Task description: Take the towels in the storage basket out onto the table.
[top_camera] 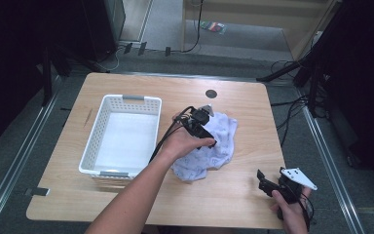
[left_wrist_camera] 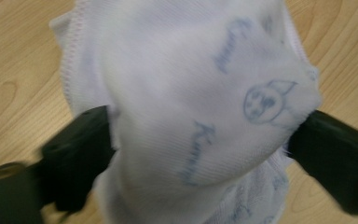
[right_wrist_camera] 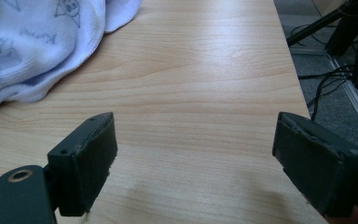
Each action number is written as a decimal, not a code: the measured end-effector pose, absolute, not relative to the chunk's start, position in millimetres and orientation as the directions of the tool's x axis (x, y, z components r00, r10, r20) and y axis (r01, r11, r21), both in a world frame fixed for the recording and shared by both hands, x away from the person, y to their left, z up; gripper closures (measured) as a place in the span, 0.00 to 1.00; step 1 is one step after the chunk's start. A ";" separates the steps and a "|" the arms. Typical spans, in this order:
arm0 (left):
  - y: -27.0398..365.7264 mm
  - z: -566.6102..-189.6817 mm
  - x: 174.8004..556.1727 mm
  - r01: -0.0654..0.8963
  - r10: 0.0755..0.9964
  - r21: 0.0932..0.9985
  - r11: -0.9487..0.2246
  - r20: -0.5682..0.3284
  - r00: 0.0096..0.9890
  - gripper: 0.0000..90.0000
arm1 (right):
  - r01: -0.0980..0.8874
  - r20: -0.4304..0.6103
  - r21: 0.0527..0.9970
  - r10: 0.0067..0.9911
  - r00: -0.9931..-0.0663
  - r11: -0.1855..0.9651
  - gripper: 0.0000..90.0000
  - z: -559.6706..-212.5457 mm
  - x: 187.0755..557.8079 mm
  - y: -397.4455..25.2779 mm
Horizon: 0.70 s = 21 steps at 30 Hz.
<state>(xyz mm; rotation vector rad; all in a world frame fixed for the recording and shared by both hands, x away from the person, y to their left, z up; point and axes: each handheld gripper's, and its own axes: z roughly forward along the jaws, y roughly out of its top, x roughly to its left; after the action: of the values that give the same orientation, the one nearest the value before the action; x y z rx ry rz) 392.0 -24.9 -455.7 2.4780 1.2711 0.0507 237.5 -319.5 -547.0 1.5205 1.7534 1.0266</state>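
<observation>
On the wooden bench [top_camera: 126,87] a white cloth [top_camera: 221,146] printed with pale blue cartoon faces and lettering lies crumpled a little right of the middle, just beside a white perforated plastic basket [top_camera: 93,136] that stands to its left with nothing inside it. The left gripper [top_camera: 205,134] rests on top of the cloth in the high view, held by the person's left hand [top_camera: 182,144], whose forearm comes up from the bottom edge; its black cable runs back past the basket's near right corner. In the left gripper view the cloth bulges up between the two black fingers [left_wrist_camera: 77,154], which stand wide apart on either side of a raised bundle of fabric and touch it at both flanks; they are spread around the cloth, not pressed together on it. The right gripper [top_camera: 268,185] sits near the front right corner of the bench, well apart from the cloth, held by the right hand [top_camera: 292,214] with its grey three-cornered plate [top_camera: 299,177] on top. In the right gripper view its fingers [right_wrist_camera: 86,161] are spread wide over bare wood, holding nothing, with the cloth's edge at the upper left.
</observation>
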 end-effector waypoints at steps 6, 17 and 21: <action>-13.0 -445.4 388.0 0.763 0.793 0.366 -0.533 -0.099 0.601 0.00 | 0.525 0.046 0.849 0.984 -0.172 0.052 0.15 -547.0 237.9 -319.6; 23.5 -419.3 380.6 0.758 0.813 0.411 -0.507 -0.065 0.579 0.00 | 0.525 0.045 0.849 0.983 -0.178 0.056 0.15 -547.1 238.3 -319.7; 41.1 -414.9 380.1 0.772 0.833 0.415 -0.481 -0.059 0.550 0.00 | 0.526 0.047 0.849 0.983 -0.180 0.056 0.15 -547.1 238.5 -319.9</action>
<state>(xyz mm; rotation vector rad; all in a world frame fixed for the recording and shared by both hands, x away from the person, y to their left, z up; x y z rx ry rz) 380.1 41.1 -414.9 2.3952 1.3083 0.2108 238.5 -319.9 -547.1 1.5112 1.7663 1.0280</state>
